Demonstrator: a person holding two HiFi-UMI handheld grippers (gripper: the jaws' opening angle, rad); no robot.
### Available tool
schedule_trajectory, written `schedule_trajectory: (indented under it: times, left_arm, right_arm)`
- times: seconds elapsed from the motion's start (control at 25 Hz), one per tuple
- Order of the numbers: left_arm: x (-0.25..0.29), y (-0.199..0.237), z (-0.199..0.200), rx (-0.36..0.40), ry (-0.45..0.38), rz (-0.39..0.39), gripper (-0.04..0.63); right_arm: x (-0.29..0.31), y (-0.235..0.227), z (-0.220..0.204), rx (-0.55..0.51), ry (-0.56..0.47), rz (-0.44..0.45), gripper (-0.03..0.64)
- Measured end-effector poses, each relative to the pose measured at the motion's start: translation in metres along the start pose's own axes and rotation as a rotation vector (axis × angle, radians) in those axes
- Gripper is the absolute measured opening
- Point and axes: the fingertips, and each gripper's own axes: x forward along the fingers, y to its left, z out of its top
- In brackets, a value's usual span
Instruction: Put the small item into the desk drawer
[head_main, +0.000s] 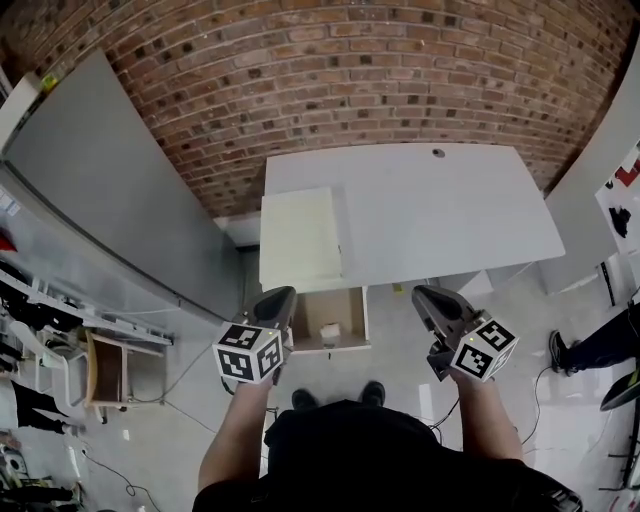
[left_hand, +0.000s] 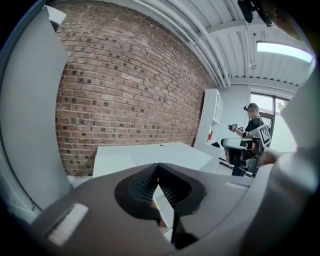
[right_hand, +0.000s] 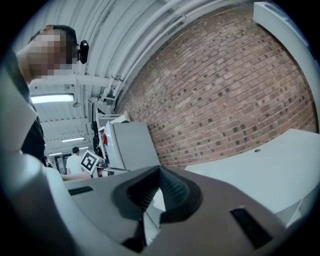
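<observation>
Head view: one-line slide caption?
Open desk drawer with small item inside, flanked by left gripper and right gripper, both shut.

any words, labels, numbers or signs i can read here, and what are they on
None readable.
marker cubes of left gripper and right gripper: black-and-white square patterns, no letters or numbers
wall sheets: red and black marks, too small to read

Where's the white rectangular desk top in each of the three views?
Head view: the white rectangular desk top fills the upper centre and right, against the wall.
Left gripper view: centre of the picture, a little below the middle.
Right gripper view: lower right, running out to the picture's edge.
Shared landmark: the red brick wall directly behind the desk shows in all three.
</observation>
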Motion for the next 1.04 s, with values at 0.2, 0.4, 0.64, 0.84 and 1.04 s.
schedule_trajectory:
  times: [0.2, 0.4, 0.64, 0.84, 1.04]
  left_arm:
    - [-0.012, 0.018, 0.017, 0.027, -0.032, 0.033, 0.012]
    - [-0.024, 0.036, 0.016, 0.025, -0.037, 0.058, 0.012]
    - [-0.045, 0.054, 0.025, 0.011, -0.081, 0.092, 0.012]
    - [-0.058, 0.056, 0.047, 0.067, -0.163, 0.113, 0.012]
    - [-0.055, 0.063, 0.05, 0.079, -0.171, 0.116, 0.012]
  right_arm:
    - [0.012, 0.011, 0.002, -0.045, -0.015, 0.011, 0.012]
    - [0.03, 0.025, 0.005, -0.062, -0.019, 0.017, 0.012]
    - [0.048, 0.043, 0.004, -0.1, 0.002, 0.031, 0.012]
    - [0.062, 0.052, 0.005, -0.116, 0.001, 0.041, 0.012]
    - [0.078, 0.057, 0.005, -0.119, -0.009, 0.037, 0.011]
